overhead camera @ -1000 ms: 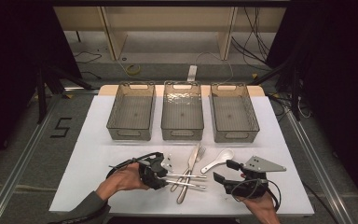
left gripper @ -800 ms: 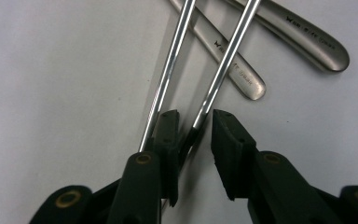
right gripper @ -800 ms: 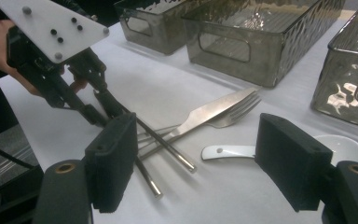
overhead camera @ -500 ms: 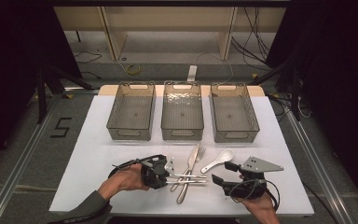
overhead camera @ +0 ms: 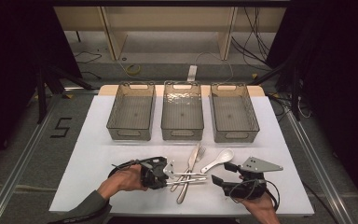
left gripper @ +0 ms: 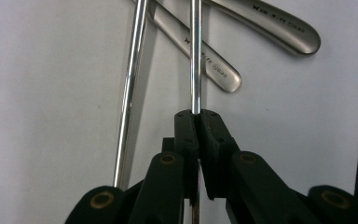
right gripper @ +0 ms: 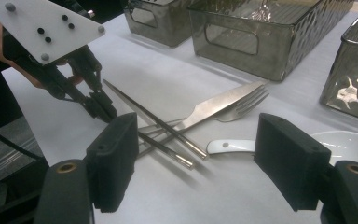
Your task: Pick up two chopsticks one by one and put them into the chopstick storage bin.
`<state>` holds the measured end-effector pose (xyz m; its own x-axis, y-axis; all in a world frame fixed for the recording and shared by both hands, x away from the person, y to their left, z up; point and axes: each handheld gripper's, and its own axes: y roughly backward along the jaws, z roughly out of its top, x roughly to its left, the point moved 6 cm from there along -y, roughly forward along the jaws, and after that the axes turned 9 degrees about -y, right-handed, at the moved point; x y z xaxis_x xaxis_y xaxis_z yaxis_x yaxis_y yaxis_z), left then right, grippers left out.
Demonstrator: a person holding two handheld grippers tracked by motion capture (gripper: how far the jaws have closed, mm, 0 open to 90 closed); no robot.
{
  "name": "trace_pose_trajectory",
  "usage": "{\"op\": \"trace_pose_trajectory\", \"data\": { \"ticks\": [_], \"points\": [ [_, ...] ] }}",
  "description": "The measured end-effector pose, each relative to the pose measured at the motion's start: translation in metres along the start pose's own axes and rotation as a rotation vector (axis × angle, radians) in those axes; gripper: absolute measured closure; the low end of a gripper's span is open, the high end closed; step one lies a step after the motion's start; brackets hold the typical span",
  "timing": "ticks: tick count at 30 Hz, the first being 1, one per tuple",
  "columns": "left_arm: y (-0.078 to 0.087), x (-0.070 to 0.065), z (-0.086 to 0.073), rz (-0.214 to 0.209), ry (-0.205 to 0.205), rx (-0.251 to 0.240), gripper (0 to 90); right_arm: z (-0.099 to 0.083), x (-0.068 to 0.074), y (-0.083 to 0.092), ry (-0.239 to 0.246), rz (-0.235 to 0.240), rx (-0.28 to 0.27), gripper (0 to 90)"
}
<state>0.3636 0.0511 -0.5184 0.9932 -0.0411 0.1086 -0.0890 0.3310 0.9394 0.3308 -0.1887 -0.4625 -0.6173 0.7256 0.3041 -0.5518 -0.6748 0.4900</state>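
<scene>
White paper covers the table; my left gripper has just been closing and its jaws now pinch one steel chopstick at its end, so the pickup seems secured; a second chopstick lies loose just beside it; beyond them sit three empty bins; my right gripper hangs wide open, holding nothing.

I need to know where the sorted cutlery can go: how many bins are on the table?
3, in a row across the table's far side: the left bin, the middle bin and the right bin. None seems hidden.
</scene>
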Motion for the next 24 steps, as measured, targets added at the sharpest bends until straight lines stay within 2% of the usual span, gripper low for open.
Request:
{"op": "trace_pose_trajectory", "data": {
  "ticks": [2,8,10,13,14,15,17,18,19,20,22,24],
  "points": [
    [0.002,0.0,0.0,0.003,0.017,-0.021,85.8,0.0,0.0,0.0,0.002,-0.002,-0.005,31.4],
    [0.013,0.002,0.002,0.005,0.033,-0.056,85.9,0.001,0.0,0.001,-0.002,-0.006,-0.016,31.4],
    [0.019,0.003,0.002,0.008,0.057,-0.08,86.0,0.002,0.0,0.002,-0.001,-0.009,-0.019,31.4],
    [0.024,0.005,0.002,0.017,0.073,-0.097,86.0,0.003,-0.001,0.003,-0.001,-0.011,-0.029,31.5],
    [0.028,0.007,0.003,0.021,0.11,-0.132,86.0,0.003,-0.001,0.004,-0.003,-0.013,-0.036,31.4],
    [0.028,0.007,0.003,0.021,0.11,-0.132,86.0,0.003,-0.002,0.004,-0.003,-0.014,-0.039,31.5],
    [0.035,0.012,0.003,0.039,0.162,-0.159,86.0,0.004,-0.002,0.005,-0.009,-0.015,-0.044,31.5],
    [0.035,0.012,0.003,0.039,0.162,-0.159,86.0,0.004,-0.002,0.005,-0.01,-0.014,-0.047,31.5],
    [0.04,0.017,0.001,0.053,0.21,-0.169,86.0,0.004,-0.002,0.005,-0.011,-0.015,-0.052,31.5],
    [0.04,0.017,0.001,0.053,0.21,-0.169,86.0,0.004,-0.002,0.006,-0.012,-0.015,-0.053,31.5],
    [0.052,0.024,-0.001,0.079,0.271,-0.197,86.0,0.004,-0.003,0.005,-0.017,-0.016,-0.049,31.6],
    [0.055,0.026,-0.002,0.084,0.285,-0.205,86.0,0.004,-0.003,0.005,-0.016,-0.015,-0.049,31.5]
  ]
}}
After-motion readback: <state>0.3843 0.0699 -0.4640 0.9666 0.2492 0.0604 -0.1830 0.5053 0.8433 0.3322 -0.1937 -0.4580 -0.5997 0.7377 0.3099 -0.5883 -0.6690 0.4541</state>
